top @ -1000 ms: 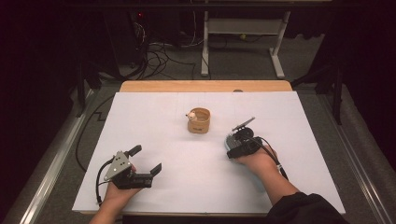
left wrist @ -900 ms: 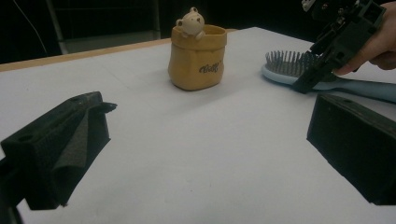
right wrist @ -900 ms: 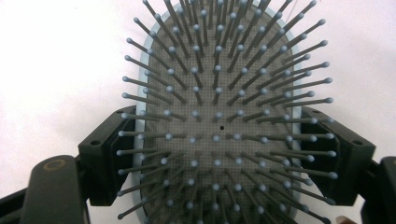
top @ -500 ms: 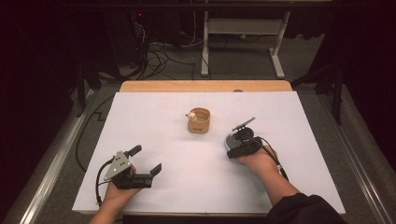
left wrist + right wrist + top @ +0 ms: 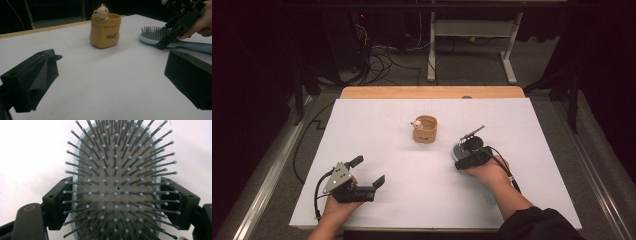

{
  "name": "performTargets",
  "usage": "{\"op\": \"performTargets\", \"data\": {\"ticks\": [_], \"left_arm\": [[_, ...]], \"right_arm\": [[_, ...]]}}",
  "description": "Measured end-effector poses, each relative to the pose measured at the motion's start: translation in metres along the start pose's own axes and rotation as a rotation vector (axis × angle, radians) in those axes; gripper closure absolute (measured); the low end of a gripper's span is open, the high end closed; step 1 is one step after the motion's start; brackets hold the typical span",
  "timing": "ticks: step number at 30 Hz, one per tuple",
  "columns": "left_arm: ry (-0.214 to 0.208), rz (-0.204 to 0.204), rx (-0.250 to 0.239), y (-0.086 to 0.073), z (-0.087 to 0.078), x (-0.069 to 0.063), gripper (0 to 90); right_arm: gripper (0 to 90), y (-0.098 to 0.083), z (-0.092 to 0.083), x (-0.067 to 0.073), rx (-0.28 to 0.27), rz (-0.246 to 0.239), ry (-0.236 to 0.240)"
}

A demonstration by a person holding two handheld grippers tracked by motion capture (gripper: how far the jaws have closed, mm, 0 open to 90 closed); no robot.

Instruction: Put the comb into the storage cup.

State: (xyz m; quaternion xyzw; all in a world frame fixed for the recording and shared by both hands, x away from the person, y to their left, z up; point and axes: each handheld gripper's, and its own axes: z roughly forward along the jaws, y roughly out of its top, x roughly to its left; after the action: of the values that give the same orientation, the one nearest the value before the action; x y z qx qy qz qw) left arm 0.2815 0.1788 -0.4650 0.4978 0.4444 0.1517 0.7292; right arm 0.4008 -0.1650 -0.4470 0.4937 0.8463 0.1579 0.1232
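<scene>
Surface: white sheet point(image 5: 377, 135) spread over a wooden table point(image 5: 432, 92), dark room behind with cables and a desk frame on the floor.
Hairbrush: light blue paddle brush point(image 5: 116, 187), lying flat on the sheet on the right side, bristles up, grey cushion with ball-tipped pins; in the left gripper view its head point(image 5: 153, 35) points toward the pot and its blue handle runs off to the right.
Right gripper: right gripper point(image 5: 467, 155) sits over the brush head, one black jaw on each long side of the head; the pads lie right against the blue rim, so it is clamped on the brush.
Right hand: right hand point(image 5: 487, 172) behind the gripper, dark sleeve at the bottom edge, cable trailing along the wrist.
Pot: small tan pot point(image 5: 425, 129) with a little bear figure on its rim point(image 5: 101, 11), upright near the middle of the sheet, just beyond and left of the brush, apart from it.
Left gripper: left gripper point(image 5: 369, 172) near the front left of the sheet, well apart from pot and brush, jaws spread wide with nothing between them.
</scene>
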Motion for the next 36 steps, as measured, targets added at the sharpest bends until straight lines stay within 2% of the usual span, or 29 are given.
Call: {"op": "performTargets", "data": {"ticks": [16,21,29,36], "left_arm": [[-0.001,0.0,0.001,0.0,0.0,0.001,0.2],[-0.004,0.003,0.004,0.0,0.0,0.0,0.2],[-0.004,0.0,0.002,-0.001,0.0,0.0,0.2],[-0.003,0.003,0.002,-0.001,0.0,0.0,0.2]], "right_arm": [[20.9,-0.002,-0.012,-0.002,-0.037,-0.014,-0.007],[20.8,-0.002,-0.017,-0.001,-0.063,-0.019,0.012],[20.9,-0.004,-0.029,-0.002,-0.157,-0.019,0.039],[20.9,-0.01,-0.048,-0.004,-0.304,-0.008,0.08]]}}
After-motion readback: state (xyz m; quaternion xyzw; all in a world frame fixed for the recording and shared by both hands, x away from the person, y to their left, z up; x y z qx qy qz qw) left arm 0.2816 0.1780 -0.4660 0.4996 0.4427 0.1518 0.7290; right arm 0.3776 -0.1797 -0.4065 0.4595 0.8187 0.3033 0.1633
